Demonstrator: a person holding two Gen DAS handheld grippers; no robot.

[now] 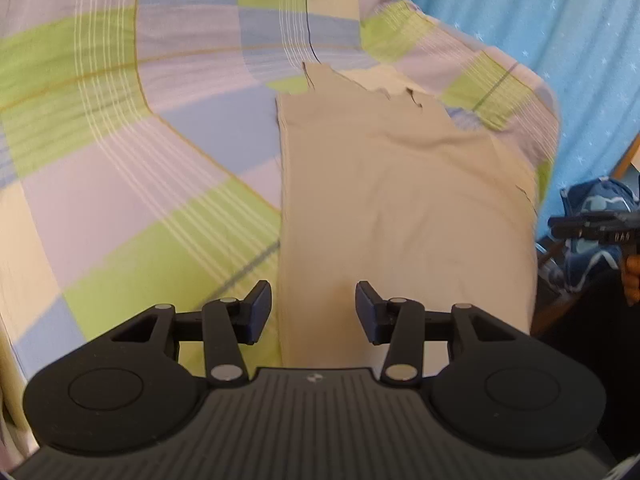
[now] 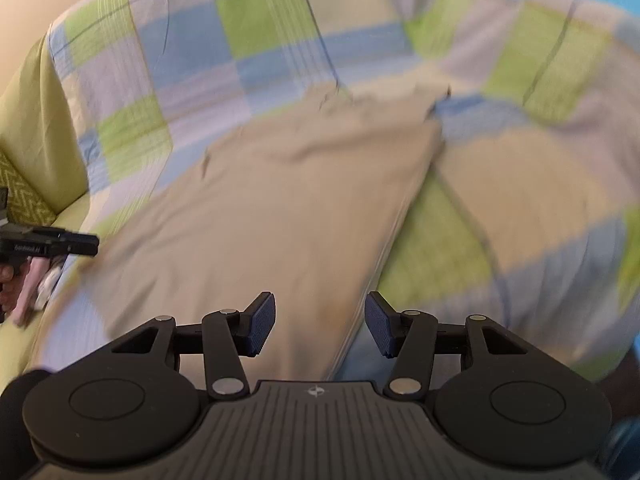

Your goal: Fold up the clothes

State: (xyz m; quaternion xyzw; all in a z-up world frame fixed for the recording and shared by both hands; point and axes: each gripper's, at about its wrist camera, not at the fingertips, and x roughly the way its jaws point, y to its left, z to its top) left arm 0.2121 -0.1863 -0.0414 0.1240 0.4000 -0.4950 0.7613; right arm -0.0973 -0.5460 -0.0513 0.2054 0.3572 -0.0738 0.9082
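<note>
We hover over the beige garment (image 1: 400,208), holding nothing.
It lies flat on the checked bedspread (image 1: 120,140); our left gripper (image 1: 313,312) and right gripper (image 2: 320,322) are both spread above its near end.

— What's that on the bed?

— A beige garment (image 1: 400,200), plain cloth, no print.

— Folded?

— Partly. It lies as a long, narrow panel, flat, with one long side straight and crisp where the layers stack (image 2: 400,216). The other long side runs looser, near the bed's edge.

— And the far end?

— Ragged in outline: uneven flaps and a notch (image 1: 384,88), not squared off. I can't tell whether that's a collar or a sleeve.

— Wrinkled?

— Faint creases across the middle, nothing bunched. The near end reaches right up below both cameras.
</note>
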